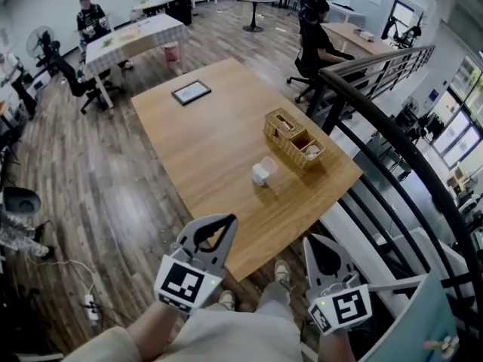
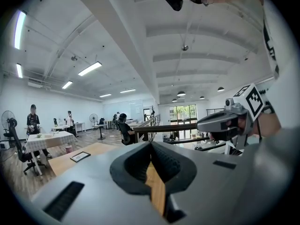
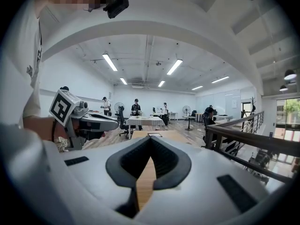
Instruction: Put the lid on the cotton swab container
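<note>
A small white cotton swab container [image 1: 259, 175] stands on the wooden table [image 1: 219, 149], right of centre. A clear round piece [image 1: 269, 164], probably its lid, lies touching it on the far side. Both grippers are held close to my body, short of the table's near edge and well away from the container. My left gripper [image 1: 226, 221] [image 2: 150, 144] is shut with nothing in it. My right gripper [image 1: 311, 240] [image 3: 150, 137] is likewise shut and empty. Neither gripper view shows the container.
A wicker basket [image 1: 294, 138] sits just beyond the container near the table's right edge. A dark tablet [image 1: 191, 91] lies at the far end. A black stair railing [image 1: 377, 127] runs along the right. People sit at desks further back.
</note>
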The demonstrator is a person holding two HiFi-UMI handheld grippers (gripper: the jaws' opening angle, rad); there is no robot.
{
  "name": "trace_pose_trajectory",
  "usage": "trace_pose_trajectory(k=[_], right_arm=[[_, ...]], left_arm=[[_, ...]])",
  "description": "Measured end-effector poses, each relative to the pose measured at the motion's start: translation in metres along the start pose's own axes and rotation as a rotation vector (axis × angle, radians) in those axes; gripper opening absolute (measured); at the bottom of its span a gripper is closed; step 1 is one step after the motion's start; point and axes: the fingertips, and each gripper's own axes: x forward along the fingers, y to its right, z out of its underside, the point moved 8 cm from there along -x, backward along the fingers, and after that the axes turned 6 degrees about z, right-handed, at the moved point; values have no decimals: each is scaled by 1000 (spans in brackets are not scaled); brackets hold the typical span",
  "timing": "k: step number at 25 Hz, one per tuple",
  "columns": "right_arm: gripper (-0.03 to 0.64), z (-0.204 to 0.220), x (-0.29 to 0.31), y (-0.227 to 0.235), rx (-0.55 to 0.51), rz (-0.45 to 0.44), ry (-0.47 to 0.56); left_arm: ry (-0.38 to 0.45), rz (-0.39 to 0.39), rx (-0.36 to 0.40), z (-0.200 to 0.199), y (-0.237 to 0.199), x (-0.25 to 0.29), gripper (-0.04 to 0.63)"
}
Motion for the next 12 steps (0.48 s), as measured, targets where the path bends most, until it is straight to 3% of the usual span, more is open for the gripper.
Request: trace_pose_trajectory(k=[9,12], right_arm=[[25,13,80,100,4,-130,-6],[25,17,111,140,-5,-212,-15]], left_arm=[[-53,-148,-34,5,-23,92,23],[-76,-226,-33,3,-27,124,23]])
